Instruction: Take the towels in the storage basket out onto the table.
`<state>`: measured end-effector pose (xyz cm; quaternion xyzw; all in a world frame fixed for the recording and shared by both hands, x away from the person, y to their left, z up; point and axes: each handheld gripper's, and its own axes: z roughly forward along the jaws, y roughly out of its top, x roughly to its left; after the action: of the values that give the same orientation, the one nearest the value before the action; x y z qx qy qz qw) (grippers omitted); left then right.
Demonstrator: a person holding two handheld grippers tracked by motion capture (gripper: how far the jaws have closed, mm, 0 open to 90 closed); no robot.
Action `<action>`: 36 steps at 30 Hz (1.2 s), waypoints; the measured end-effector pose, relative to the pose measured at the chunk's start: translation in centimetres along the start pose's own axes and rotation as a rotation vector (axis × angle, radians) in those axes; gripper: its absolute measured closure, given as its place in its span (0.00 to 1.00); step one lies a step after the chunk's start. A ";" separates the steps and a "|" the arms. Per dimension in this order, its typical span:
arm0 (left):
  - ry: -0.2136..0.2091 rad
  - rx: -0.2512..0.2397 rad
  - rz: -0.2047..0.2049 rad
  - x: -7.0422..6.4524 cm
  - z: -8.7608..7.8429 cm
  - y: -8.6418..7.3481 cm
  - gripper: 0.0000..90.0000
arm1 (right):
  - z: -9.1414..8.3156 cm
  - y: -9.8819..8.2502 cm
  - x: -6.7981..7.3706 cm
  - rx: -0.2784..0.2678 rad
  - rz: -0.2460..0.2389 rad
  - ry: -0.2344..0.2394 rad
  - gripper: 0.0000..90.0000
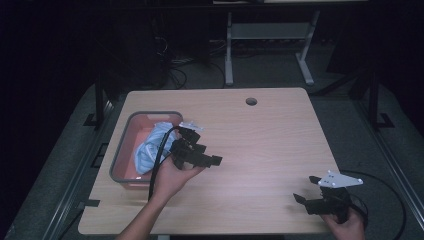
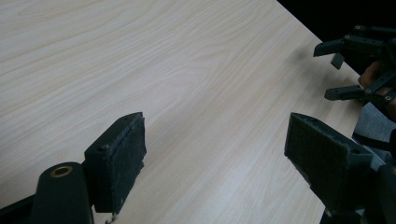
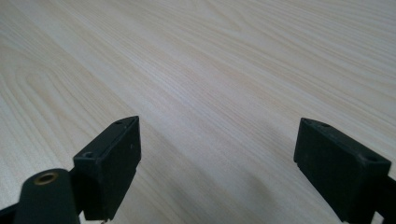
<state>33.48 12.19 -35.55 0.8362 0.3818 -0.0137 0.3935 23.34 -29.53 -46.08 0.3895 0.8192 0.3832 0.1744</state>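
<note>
We hold our right gripper [image 1: 306,189] low at the near right corner of the table [image 1: 260,135], its jaws spread wide over bare wood. Our left gripper [image 1: 212,161] hangs farther in, just beside the pink bin [image 1: 121,150], jaws also apart and gripping nothing. The blue cloth [image 1: 150,147] lies bunched inside that bin, to the left of this gripper. Our hand and the cable cover part of the cloth.

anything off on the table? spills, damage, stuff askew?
Nothing stands out. The light blue cloth lies bunched inside the pink bin at the table's left side, nothing spilled. Left gripper and right gripper are both open and empty.
</note>
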 end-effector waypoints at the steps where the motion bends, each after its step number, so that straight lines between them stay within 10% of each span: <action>1: 0.001 0.004 0.004 0.1 -0.1 0.0 0.22 | 0.0 0.0 0.0 -0.002 -0.004 -0.001 0.16; 36: 0.083 -0.034 -0.091 4.5 -4.8 -0.5 0.23 | 0.2 0.1 0.1 0.006 -0.008 0.006 0.16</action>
<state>35.04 18.40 -34.05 0.8111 0.4355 0.0093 0.3905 23.40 -29.31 -46.18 0.3858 0.8223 0.3811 0.1724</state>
